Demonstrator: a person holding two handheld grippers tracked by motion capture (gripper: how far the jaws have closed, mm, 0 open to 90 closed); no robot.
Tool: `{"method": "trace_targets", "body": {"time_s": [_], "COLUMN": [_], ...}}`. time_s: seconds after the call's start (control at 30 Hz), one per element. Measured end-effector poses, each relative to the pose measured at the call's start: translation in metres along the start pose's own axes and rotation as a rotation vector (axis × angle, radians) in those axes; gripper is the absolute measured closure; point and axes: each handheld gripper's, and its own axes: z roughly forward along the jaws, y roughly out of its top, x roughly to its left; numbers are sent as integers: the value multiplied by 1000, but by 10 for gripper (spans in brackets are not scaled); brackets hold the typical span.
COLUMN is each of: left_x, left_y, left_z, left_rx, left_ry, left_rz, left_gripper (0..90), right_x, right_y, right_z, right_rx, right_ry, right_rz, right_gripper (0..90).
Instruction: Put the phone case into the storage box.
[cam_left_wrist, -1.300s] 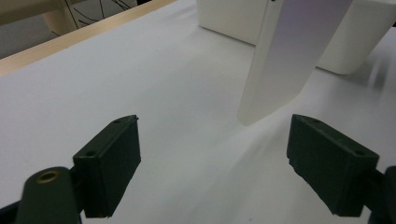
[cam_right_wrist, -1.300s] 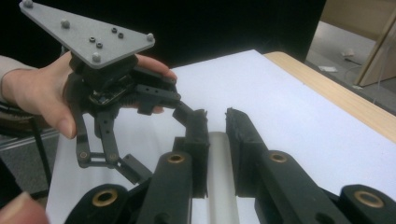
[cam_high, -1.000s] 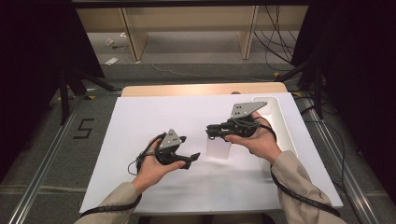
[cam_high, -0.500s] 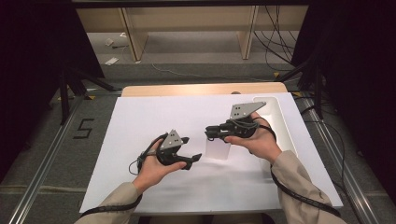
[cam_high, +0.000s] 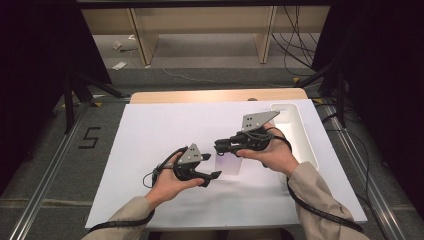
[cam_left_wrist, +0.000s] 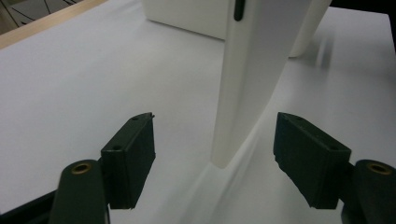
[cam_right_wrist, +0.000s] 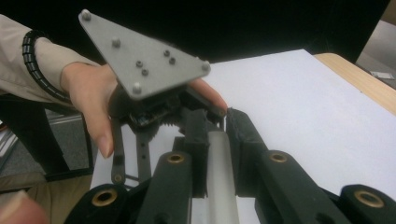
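Halfway, I'd say: my right gripper (cam_high: 220, 148) is clamped on the white panel (cam_high: 227, 164) mid-frame, left gripper (cam_high: 212, 177) wide open around its lower edge, not yet gripping.

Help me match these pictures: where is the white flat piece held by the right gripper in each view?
High view: white flat piece mid-table, hanging below the right gripper.
Left gripper view: upright, centre.
Right gripper view: clamped, bottom centre.
Shared landmark: white table sheet.
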Motion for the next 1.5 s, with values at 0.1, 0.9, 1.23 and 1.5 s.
{"method": "trace_targets", "body": {"time_s": [0.1, 0.9, 1.23, 1.5], "left_x": [-1, 3, 4, 5], "left_y": [-1, -5, 0, 4], "left_z": [3, 7, 1, -4], "left_rx": [10, 7, 16, 9], "left_ry": [-22, -134, -116, -59], "left_rz": [7, 20, 13, 0], "left_gripper": [330, 721, 808, 809], "right_x": [0, -3, -10, -14], "right_y": [0, -3, -5, -7], "right_z": [0, -1, -8, -10], "right_rx": [-1, -39, -81, -160], "right_ry": [5, 18, -7, -88], "right_rz": [1, 13, 14, 36], "right_gripper": [801, 781, 667, 335]}}
